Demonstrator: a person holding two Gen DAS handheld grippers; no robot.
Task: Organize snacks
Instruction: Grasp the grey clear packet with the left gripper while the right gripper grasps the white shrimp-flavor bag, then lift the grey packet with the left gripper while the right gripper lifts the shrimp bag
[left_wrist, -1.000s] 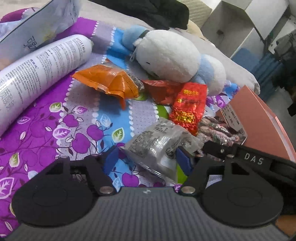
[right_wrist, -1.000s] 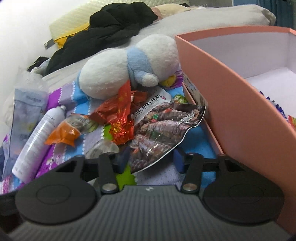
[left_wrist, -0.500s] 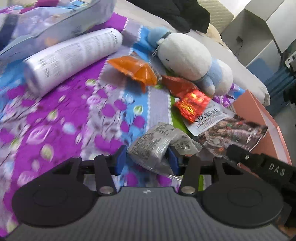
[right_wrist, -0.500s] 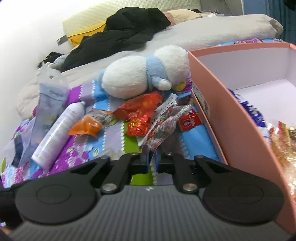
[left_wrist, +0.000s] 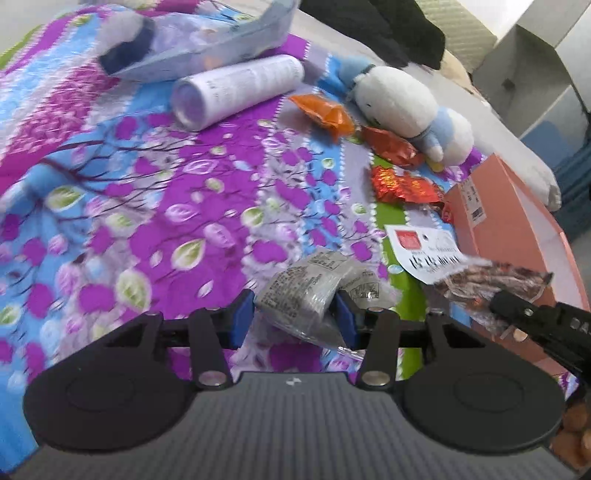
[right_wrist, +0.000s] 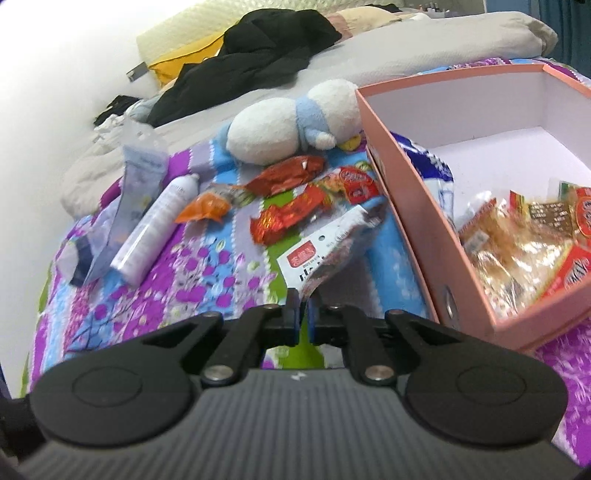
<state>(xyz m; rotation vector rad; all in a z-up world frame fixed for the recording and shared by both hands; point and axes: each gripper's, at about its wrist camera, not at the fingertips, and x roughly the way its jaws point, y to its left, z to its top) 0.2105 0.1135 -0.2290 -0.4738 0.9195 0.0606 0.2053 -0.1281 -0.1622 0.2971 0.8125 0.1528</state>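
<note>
My left gripper (left_wrist: 293, 314) is shut on a clear packet with grey print (left_wrist: 306, 291), lifted above the purple flowered bedspread. My right gripper (right_wrist: 302, 314) is shut on the corner of a large flat snack bag with a white label (right_wrist: 328, 247), which hangs over the bed beside the pink box (right_wrist: 417, 206). In the left wrist view the same flat bag (left_wrist: 461, 266) shows in the right gripper's black fingers (left_wrist: 517, 310). Loose on the bed lie an orange packet (right_wrist: 205, 208), a dark red packet (right_wrist: 288, 173) and a shiny red packet (right_wrist: 291, 216).
The pink box (left_wrist: 517, 221) holds several snack packets (right_wrist: 524, 236). A white and blue plush toy (right_wrist: 291, 125) lies behind the loose snacks. A white spray can (right_wrist: 155, 221) and a clear pouch (right_wrist: 138, 173) lie at the left. Black clothes (right_wrist: 258, 55) and pillows are farther back.
Both grippers closed on their packets and lifted them off the bedspread. The right gripper carried the flat bag up toward the pink box; the left pulled back with the clear packet.
</note>
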